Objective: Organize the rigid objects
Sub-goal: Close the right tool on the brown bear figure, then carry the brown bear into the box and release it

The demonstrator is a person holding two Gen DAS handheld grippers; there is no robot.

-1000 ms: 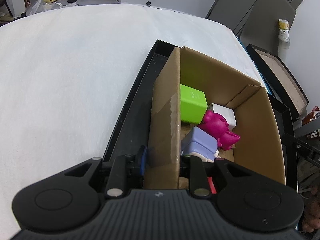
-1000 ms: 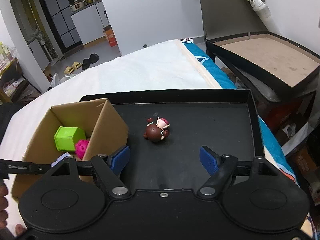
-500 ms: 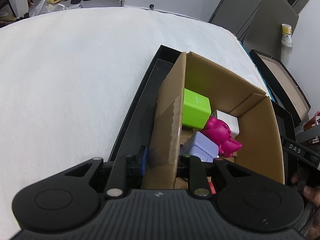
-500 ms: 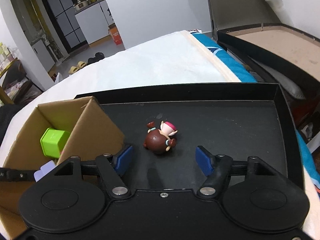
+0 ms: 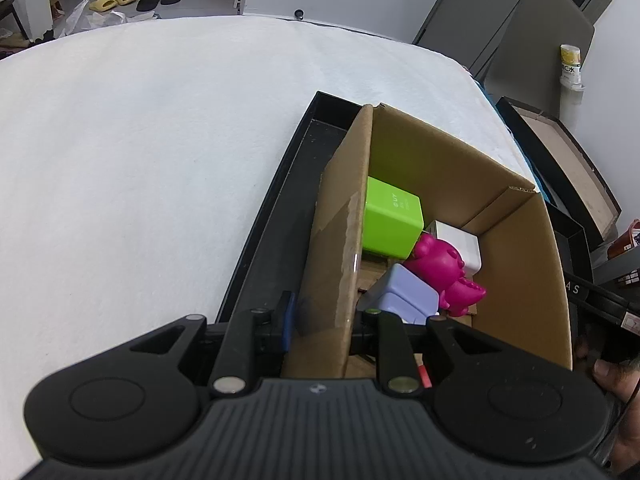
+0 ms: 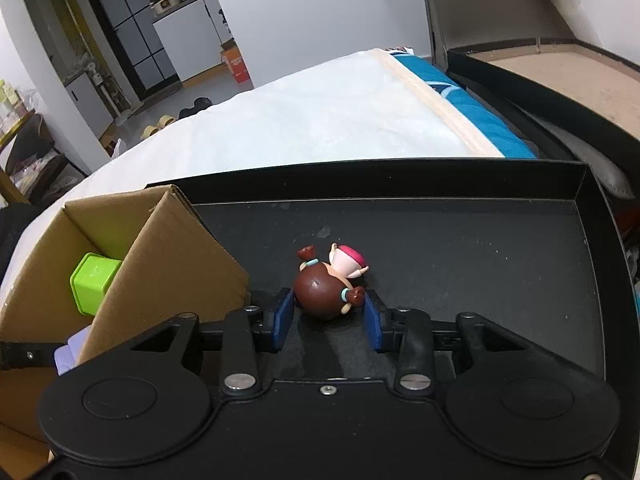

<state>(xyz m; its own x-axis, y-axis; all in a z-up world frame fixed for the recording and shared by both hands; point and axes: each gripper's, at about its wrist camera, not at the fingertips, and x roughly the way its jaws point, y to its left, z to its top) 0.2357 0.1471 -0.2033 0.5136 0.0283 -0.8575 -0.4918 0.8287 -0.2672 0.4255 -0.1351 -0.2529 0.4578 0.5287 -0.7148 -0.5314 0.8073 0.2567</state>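
On the black tray, the right gripper closes its blue pads around a brown-headed figurine lying just right of the cardboard box, which holds a green cube.

Carrier is a bed with a white fleecy cover; a beige hem and blue sheet show at one edge. Directly on the cover: one shallow black tray, near that edge. Everything else sits in the tray, not on the bed itself. Cardboard box stands at the tray's left end, open top, holding a lime green cube, a white block, a magenta figure and a lilac block. Brown-headed doll figurine lies on its side on the tray floor, just right of the box.
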